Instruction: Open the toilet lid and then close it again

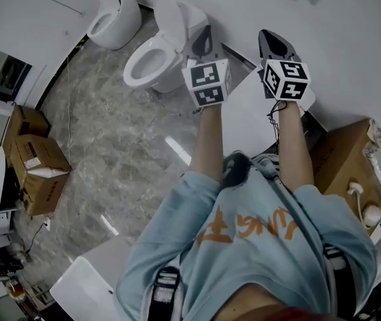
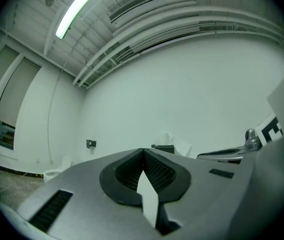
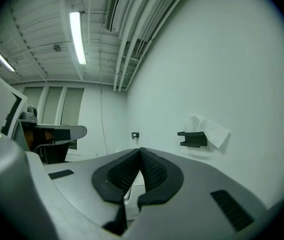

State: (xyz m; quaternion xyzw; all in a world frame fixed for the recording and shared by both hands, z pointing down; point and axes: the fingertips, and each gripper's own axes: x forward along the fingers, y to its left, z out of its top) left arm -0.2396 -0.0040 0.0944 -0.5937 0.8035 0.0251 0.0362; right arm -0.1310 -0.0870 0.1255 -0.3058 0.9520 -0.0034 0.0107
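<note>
You face two white ceramic toilets: the far toilet (image 1: 113, 20) and the near toilet (image 1: 151, 60) (the white shape (image 1: 257, 116) under your arms is too hidden to count as a third). You hold two grey two-jaw grippers, the left gripper (image 1: 203, 43) and the right gripper (image 1: 275, 45). Three brown cardboard boxes show: a small box (image 1: 28, 121) and a taped box (image 1: 41, 162) on your left, a large box (image 1: 344, 156) on your right. The right gripper view shows two long ceiling tube lights, a near light (image 3: 77, 36) and a side light (image 3: 2, 59).

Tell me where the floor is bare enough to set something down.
The marble floor lies bare between the cardboard boxes on the left and the open toilet. It is crowded on the right, round the brown box.
</note>
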